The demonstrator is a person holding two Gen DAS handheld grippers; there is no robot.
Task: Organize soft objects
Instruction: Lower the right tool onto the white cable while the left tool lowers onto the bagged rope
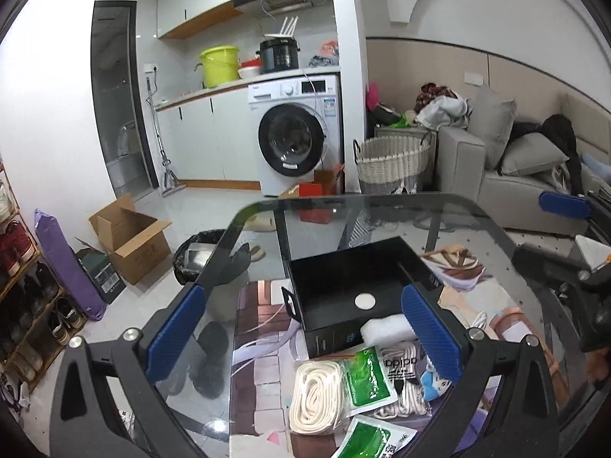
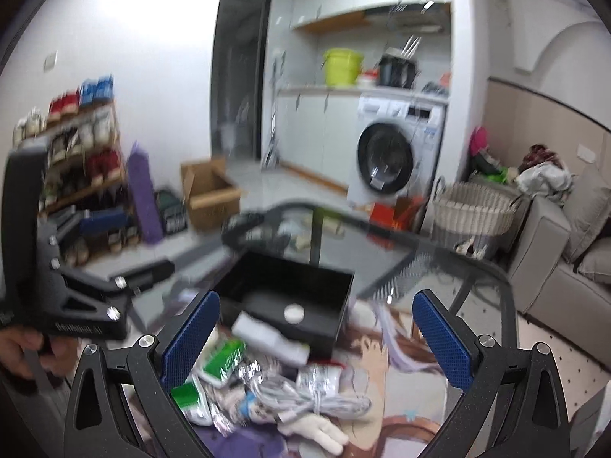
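Observation:
A black open box [image 1: 343,286] with a white disc [image 1: 364,300] inside sits on the glass table [image 1: 477,221]; it also shows in the right wrist view [image 2: 290,294]. In front of it lie a white foam piece [image 1: 385,329], a coiled cream rope [image 1: 315,393], green packets [image 1: 368,376] and white laces [image 1: 404,358]. My left gripper [image 1: 303,332] is open above this pile, empty. My right gripper [image 2: 315,339] is open and empty over a grey cable bundle [image 2: 305,400], green packets [image 2: 225,355] and a cream glove [image 2: 320,429].
A printed mat [image 1: 259,343] covers the table. Beyond the table are a washing machine [image 1: 294,133], a wicker basket [image 1: 393,164], a grey sofa [image 1: 515,160], a cardboard box [image 1: 130,236] and a shoe rack [image 1: 23,286]. The left gripper's body [image 2: 57,267] fills the right view's left side.

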